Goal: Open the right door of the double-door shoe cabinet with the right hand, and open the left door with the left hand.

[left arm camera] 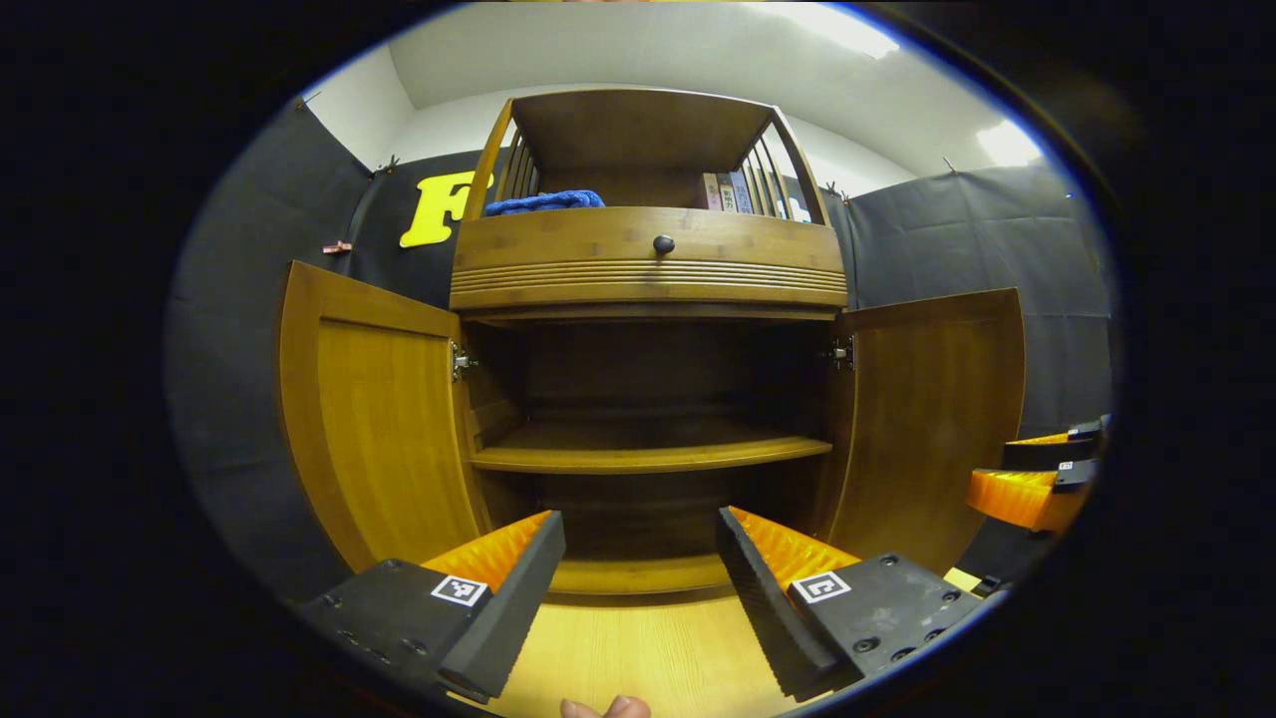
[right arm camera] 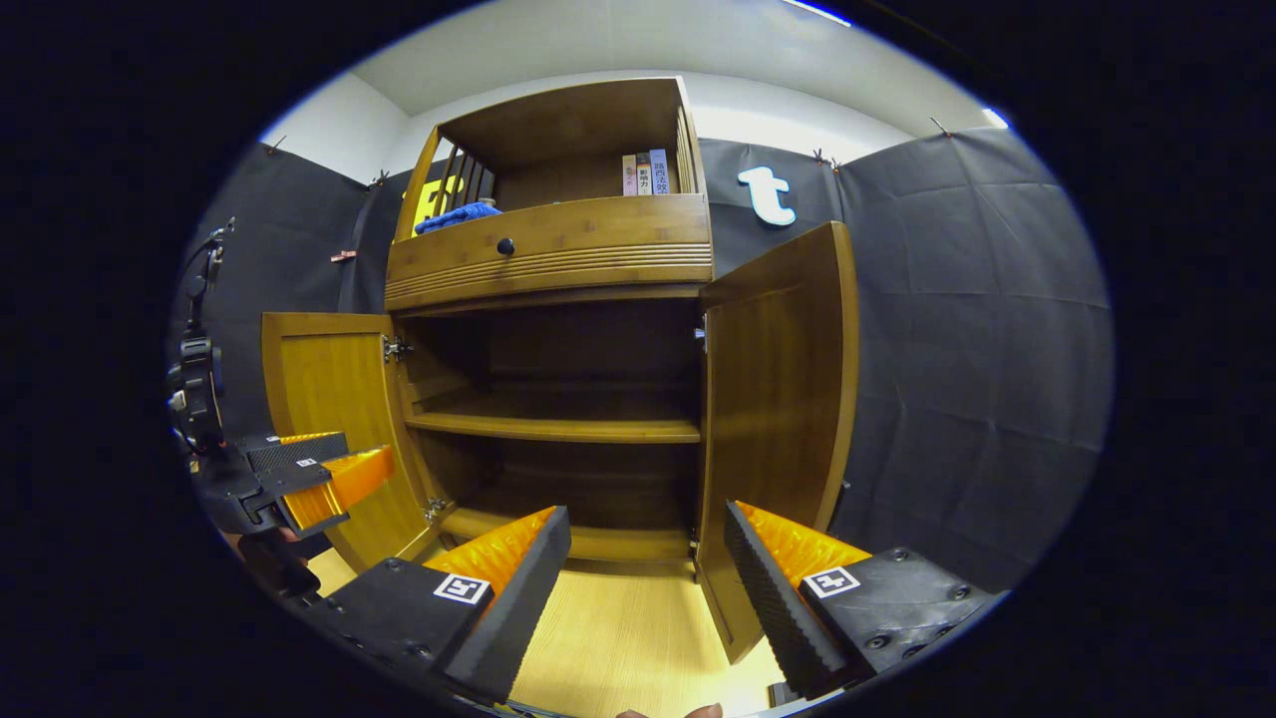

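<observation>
The wooden shoe cabinet (left arm camera: 648,289) stands in front of me with both doors swung wide. Its left door (left arm camera: 374,424) and right door (left arm camera: 932,419) hang open, showing a dark inside with one bare shelf (left arm camera: 648,454). My left gripper (left arm camera: 638,558) is open, back from the cabinet's middle, holding nothing. In the right gripper view the same cabinet (right arm camera: 548,289) sits a little left, with its left door (right arm camera: 334,409) and right door (right arm camera: 778,419) open. My right gripper (right arm camera: 648,553) is open and empty near the right door's lower edge. The other gripper (right arm camera: 314,479) shows at the left.
A drawer with a dark round knob (left arm camera: 663,243) sits above the doors. On top lie a blue cloth (left arm camera: 543,201) and a few books (left arm camera: 728,191). The other gripper's orange fingers (left arm camera: 1027,494) show at the far right. Pale wooden floor (left arm camera: 638,648) lies below.
</observation>
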Demonstrator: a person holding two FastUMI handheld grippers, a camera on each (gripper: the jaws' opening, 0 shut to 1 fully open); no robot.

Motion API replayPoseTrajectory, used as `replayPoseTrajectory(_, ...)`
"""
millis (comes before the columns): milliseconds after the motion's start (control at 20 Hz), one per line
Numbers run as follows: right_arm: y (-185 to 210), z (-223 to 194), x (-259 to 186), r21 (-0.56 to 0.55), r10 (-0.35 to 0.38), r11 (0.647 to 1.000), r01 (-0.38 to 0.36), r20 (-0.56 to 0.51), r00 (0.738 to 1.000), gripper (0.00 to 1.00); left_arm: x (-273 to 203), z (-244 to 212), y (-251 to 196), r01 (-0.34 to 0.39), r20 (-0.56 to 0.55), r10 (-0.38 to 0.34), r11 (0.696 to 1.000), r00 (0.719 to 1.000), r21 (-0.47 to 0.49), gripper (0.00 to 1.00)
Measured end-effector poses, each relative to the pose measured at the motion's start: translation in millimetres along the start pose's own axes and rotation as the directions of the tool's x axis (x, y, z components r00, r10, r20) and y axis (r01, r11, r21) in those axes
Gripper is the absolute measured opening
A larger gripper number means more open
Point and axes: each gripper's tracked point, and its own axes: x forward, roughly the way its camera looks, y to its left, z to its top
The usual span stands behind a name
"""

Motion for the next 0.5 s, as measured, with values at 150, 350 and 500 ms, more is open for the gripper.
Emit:
replayPoseTrajectory(150, -1.5, -1.0, 1.0, -0.001, -0.003, 1.0, 0.003, -0.002, 1.0, 0.98, 1.0, 0.4, -1.0, 0.004, 0.001, -0.004, 1.0, 1.0, 0.0, 0.95)
replayPoseTrajectory(350, -4.0, 0.6, 3.9, 0.0, -0.01, 1.0, 0.01, -0.002, 1.0, 0.98, 2.6, -1.2, -2.1, 0.008, -0.004, -0.008, 1.0, 1.0, -0.003, 0.95)
replayPoseTrajectory(500, -4.9, -0.6, 5.0, -0.002, -0.011, 1.0, 0.011, -0.003, 1.0, 0.98, 3.5, -0.9, -1.8, 0.007, -0.003, -0.007, 1.0, 1.0, -0.002, 0.95)
